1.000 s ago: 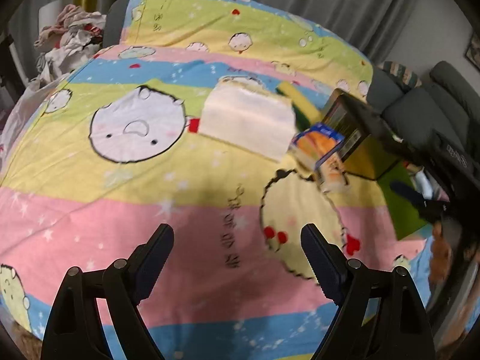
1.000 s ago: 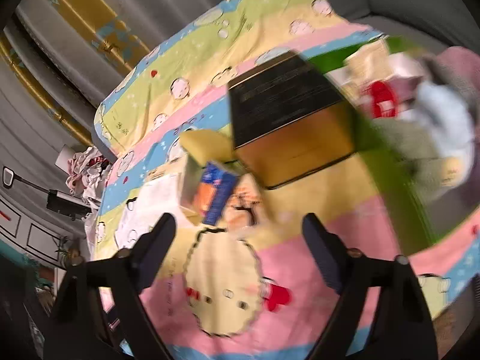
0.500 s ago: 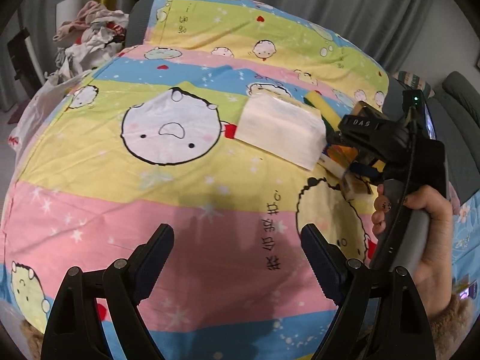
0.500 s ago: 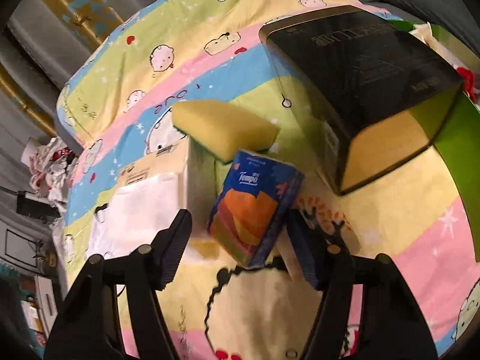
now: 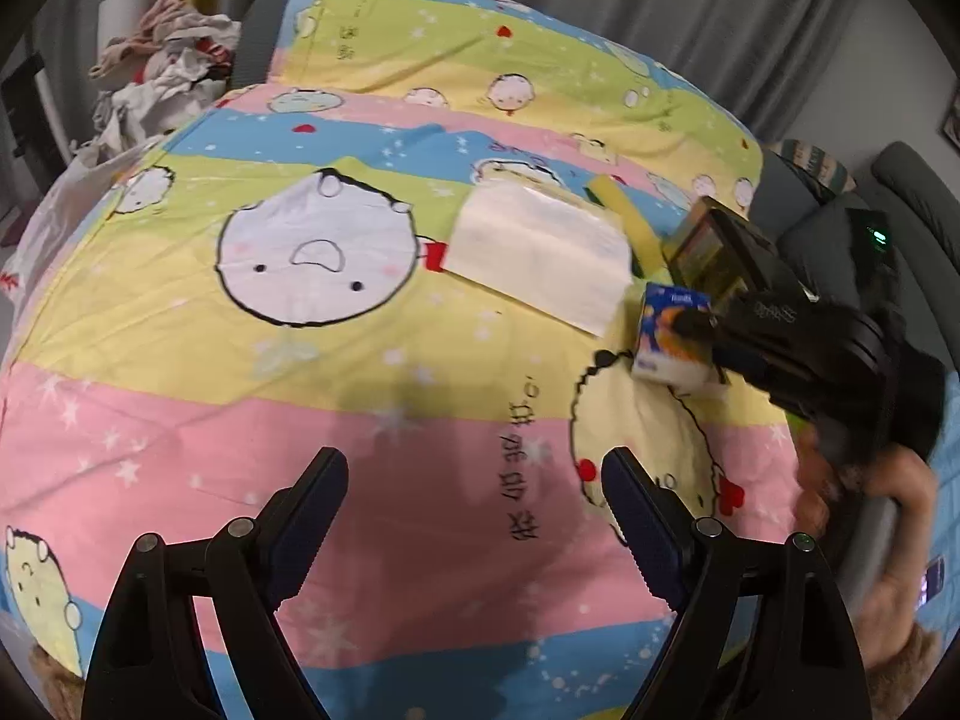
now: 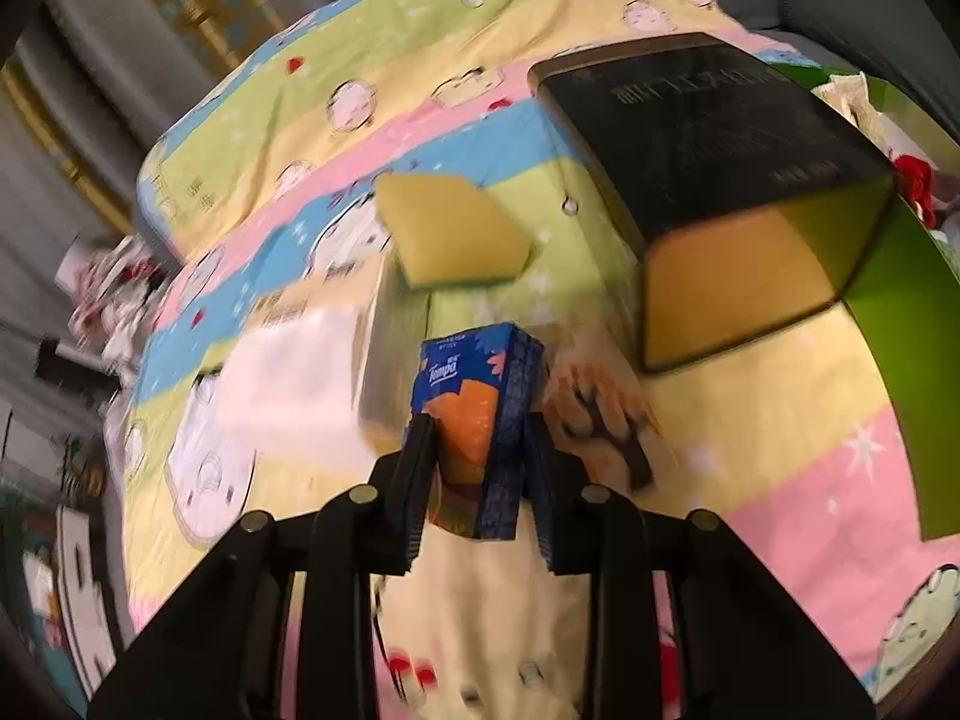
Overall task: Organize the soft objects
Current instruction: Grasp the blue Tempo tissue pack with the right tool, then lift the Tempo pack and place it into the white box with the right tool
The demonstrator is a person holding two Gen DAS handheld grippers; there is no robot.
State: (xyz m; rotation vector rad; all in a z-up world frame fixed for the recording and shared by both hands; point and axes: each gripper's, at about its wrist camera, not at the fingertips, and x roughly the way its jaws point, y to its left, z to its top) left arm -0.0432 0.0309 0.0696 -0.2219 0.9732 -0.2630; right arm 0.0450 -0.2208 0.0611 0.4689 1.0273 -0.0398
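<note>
The right claw (image 6: 480, 456) is closing, its pads against both sides of the blue-and-orange tissue pack (image 6: 480, 402) on the bed (image 6: 780, 396). The left claw (image 5: 474, 504) hangs released over the pink stripe (nothing between its fingers). Beyond the pack lie a white tissue bundle (image 5: 540, 252), a yellow sponge (image 6: 450, 234) and a dark box (image 6: 708, 138).

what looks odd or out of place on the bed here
The yellow sponge lies tilted, propped on the edge of the white tissue pack. The right gripper is closing on the blue tissue packet. Nothing looks spilled or damaged.
</note>
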